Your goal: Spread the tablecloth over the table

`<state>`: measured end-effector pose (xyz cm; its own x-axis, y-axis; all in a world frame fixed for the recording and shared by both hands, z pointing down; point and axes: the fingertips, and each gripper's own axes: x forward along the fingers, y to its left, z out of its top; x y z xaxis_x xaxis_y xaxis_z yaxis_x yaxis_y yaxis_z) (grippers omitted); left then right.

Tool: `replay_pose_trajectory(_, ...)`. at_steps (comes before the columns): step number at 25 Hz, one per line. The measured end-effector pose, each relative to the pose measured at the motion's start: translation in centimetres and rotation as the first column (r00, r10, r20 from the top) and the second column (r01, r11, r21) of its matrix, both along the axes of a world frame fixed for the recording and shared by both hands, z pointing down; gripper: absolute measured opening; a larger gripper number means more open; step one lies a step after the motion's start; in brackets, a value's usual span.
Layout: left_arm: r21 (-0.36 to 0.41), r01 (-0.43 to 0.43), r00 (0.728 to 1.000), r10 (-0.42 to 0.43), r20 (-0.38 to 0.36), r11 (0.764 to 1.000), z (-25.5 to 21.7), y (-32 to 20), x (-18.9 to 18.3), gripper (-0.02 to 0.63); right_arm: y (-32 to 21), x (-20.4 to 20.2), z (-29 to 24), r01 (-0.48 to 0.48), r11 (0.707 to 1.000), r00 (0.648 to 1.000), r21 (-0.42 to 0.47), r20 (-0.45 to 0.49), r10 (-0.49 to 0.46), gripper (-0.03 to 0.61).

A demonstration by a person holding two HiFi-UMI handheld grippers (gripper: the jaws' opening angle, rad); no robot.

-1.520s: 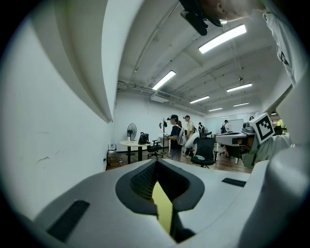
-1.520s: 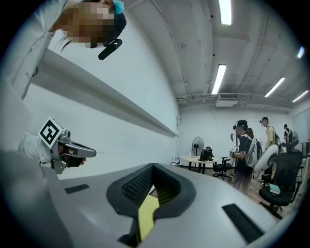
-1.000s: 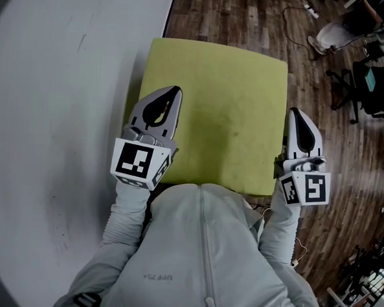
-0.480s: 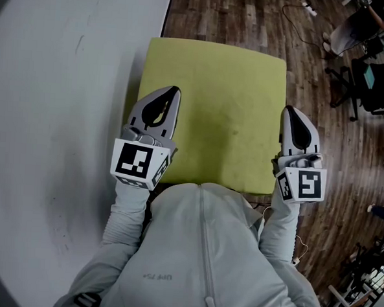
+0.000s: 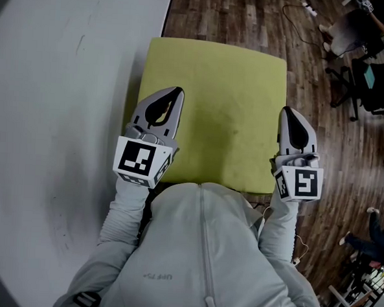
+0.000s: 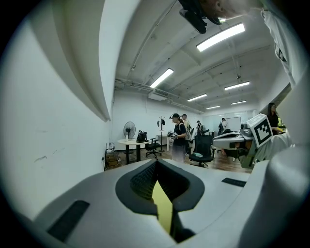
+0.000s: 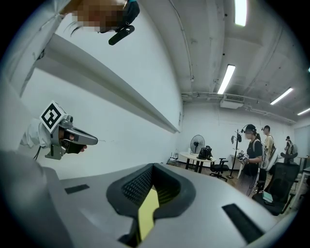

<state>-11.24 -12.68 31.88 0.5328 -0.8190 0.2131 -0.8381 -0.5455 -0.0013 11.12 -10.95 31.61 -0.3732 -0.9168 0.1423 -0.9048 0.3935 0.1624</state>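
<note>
Currently the tablecloth (image 5: pixel 221 106), a plain yellow-green fabric with a matte, faintly mottled surface, lies out as a flat rectangle with softly rounded far corners. It sits between a white wall (image 5: pixel 67 77) and a dark wood-plank floor (image 5: pixel 252 17); whatever is under it is covered. The left gripper (image 5: pixel 175 93), smooth grey shell and ribbed black pads, is clamped on the cloth's near-left part. The right gripper (image 5: pixel 289 113) pinches the right edge likewise.
</note>
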Motion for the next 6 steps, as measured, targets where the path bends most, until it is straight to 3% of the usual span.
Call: replay_pose_trajectory(6,0.009,-0.049,0.997,0.049,0.054,0.999,0.51,0.27,0.39,0.025,0.36,0.4,-0.29,-0.005,1.0,1.0,0.005,-0.002,0.005,0.02)
